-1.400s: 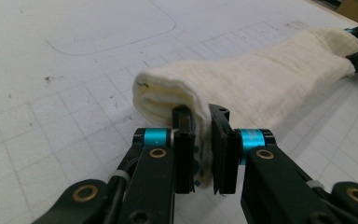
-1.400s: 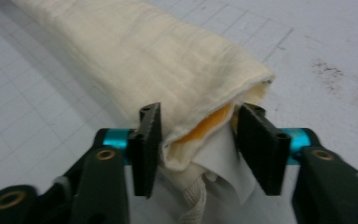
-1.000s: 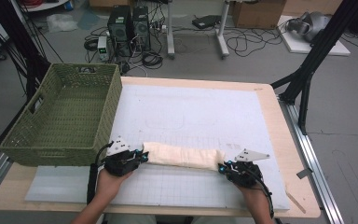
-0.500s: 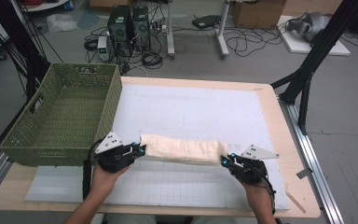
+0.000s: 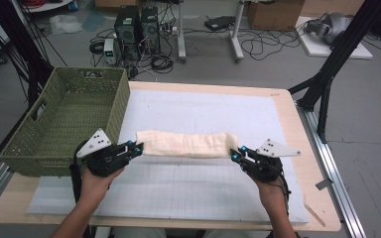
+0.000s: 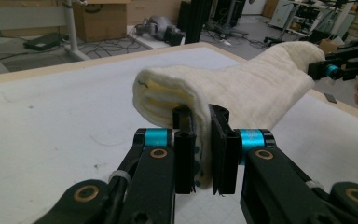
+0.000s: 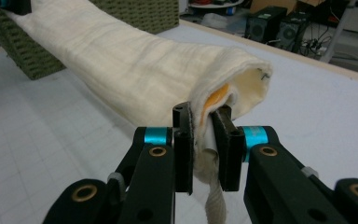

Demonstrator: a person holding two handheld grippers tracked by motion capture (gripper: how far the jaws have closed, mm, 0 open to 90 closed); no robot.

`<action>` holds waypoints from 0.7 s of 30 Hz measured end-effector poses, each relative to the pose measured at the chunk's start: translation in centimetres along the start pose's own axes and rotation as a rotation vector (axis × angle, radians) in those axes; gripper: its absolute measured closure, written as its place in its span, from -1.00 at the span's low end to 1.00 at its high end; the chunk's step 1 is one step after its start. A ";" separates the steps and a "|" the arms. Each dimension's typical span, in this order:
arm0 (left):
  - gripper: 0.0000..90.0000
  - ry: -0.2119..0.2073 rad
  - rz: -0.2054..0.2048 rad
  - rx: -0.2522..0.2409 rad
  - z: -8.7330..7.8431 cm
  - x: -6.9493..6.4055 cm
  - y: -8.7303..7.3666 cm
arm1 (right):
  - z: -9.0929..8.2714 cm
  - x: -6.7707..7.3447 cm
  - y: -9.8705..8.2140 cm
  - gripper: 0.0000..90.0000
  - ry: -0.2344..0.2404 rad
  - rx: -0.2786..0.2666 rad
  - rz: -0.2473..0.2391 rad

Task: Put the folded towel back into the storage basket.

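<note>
A light wooden table [image 5: 297, 129] is shown, its top largely covered by a white gridded mat [image 5: 193, 114]. A green woven basket [image 5: 69, 119] is set at the table's left edge, beside the mat. A narrow strip of bare wood is left exposed along the far and right sides.

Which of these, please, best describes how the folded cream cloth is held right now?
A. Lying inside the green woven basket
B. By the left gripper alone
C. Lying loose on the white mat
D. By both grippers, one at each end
D: the left gripper and the right gripper each clamp one end of the folded cream cloth, which spans between them.
</note>
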State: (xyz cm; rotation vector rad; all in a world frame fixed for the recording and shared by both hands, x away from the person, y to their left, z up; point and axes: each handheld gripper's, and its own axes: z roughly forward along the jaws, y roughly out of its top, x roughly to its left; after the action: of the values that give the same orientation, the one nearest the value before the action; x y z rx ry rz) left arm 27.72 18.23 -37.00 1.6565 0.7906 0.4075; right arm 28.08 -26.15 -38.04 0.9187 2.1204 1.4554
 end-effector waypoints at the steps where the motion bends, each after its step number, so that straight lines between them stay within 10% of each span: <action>1: 0.81 0.005 0.002 -0.002 -0.2 0.1 0.2 | 0.2 -0.1 0.4 0.78 0.001 -0.004 -0.003; 21: 0.81 0.084 0.020 -0.052 -4.8 1.8 2.3 | 6.2 0.1 6.7 0.79 0.034 0.000 -0.069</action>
State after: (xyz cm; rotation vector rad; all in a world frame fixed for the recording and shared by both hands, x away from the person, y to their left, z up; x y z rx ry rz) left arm 26.52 22.81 -33.94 1.6083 0.8198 0.5098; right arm 34.01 -20.39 -34.14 0.8176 2.1541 1.4463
